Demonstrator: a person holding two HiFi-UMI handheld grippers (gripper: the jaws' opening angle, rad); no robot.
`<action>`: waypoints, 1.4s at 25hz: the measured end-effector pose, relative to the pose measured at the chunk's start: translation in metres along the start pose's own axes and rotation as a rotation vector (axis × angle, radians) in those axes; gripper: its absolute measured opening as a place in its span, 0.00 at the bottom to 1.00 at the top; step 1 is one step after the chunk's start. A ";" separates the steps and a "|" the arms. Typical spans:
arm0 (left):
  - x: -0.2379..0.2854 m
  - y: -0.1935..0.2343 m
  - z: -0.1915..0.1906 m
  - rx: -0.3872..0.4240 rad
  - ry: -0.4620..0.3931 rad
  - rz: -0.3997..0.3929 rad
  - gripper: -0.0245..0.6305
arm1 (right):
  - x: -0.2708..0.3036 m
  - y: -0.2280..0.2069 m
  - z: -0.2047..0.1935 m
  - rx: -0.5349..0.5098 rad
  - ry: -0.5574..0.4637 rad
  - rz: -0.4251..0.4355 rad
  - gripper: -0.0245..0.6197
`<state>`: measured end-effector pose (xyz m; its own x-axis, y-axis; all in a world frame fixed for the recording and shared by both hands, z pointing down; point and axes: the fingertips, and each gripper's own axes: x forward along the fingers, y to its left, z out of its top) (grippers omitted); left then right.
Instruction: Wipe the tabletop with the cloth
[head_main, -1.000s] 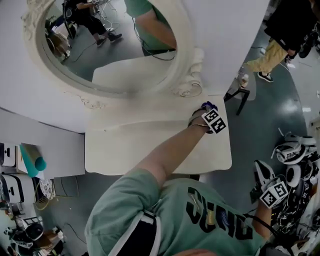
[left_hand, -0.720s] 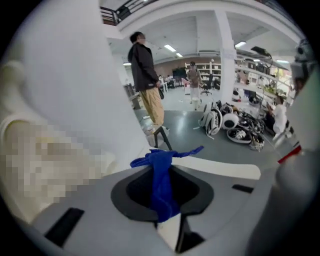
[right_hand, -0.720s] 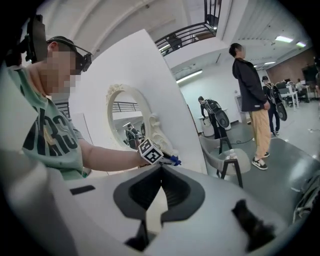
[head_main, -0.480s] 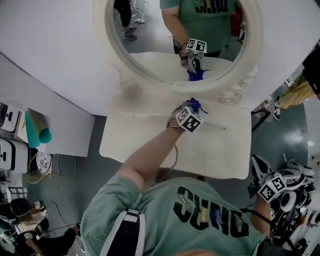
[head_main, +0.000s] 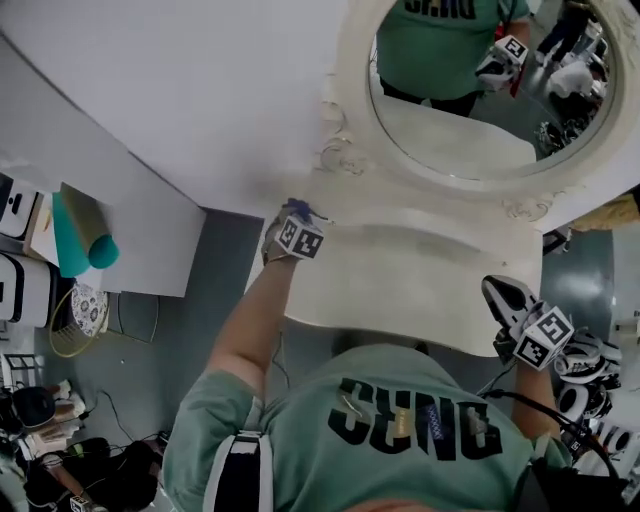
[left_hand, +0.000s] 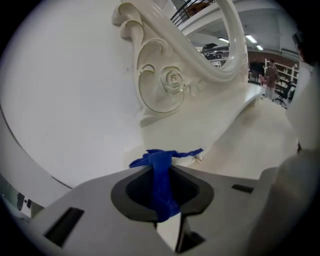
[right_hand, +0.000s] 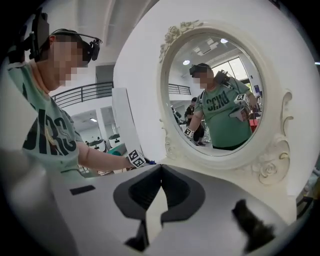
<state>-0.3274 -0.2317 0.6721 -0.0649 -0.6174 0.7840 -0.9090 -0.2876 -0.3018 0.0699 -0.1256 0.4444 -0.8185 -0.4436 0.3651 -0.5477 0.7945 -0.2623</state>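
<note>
The cream tabletop (head_main: 400, 285) stands under an oval mirror (head_main: 480, 110) with a carved frame. My left gripper (head_main: 297, 214) is at the table's back left corner, shut on a blue cloth (head_main: 296, 208). In the left gripper view the blue cloth (left_hand: 162, 182) is pinched between the jaws, and its bunched end (left_hand: 159, 156) pokes out over the tabletop (left_hand: 250, 145) by the frame's scroll (left_hand: 165, 85). My right gripper (head_main: 503, 296) hovers at the table's right front edge. In the right gripper view my right gripper (right_hand: 160, 167) is shut with nothing in it.
A white wall (head_main: 190, 90) backs the table. A grey partition (head_main: 110, 230) stands to the left, with a teal roll (head_main: 80, 245) and shelves beyond it. Helmets and gear (head_main: 590, 370) lie on the floor at the right. The mirror (right_hand: 215, 95) reflects the person.
My left gripper has slid the cloth leftward along the back of the tabletop to the left corner. The right gripper has come up to the table's right front edge.
</note>
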 end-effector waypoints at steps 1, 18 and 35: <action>0.005 -0.008 -0.003 -0.001 0.006 -0.017 0.16 | 0.001 0.002 0.002 0.000 0.007 -0.008 0.06; 0.005 -0.243 0.141 0.201 0.023 0.015 0.15 | -0.274 -0.143 -0.091 0.160 -0.127 -0.197 0.06; -0.071 -0.787 0.264 0.451 -0.109 -0.767 0.16 | -0.489 -0.187 -0.187 0.353 -0.233 -0.510 0.06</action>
<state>0.5013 -0.1545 0.7107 0.5539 -0.1967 0.8090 -0.4368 -0.8959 0.0813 0.6050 0.0206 0.4814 -0.4355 -0.8380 0.3287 -0.8683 0.2949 -0.3988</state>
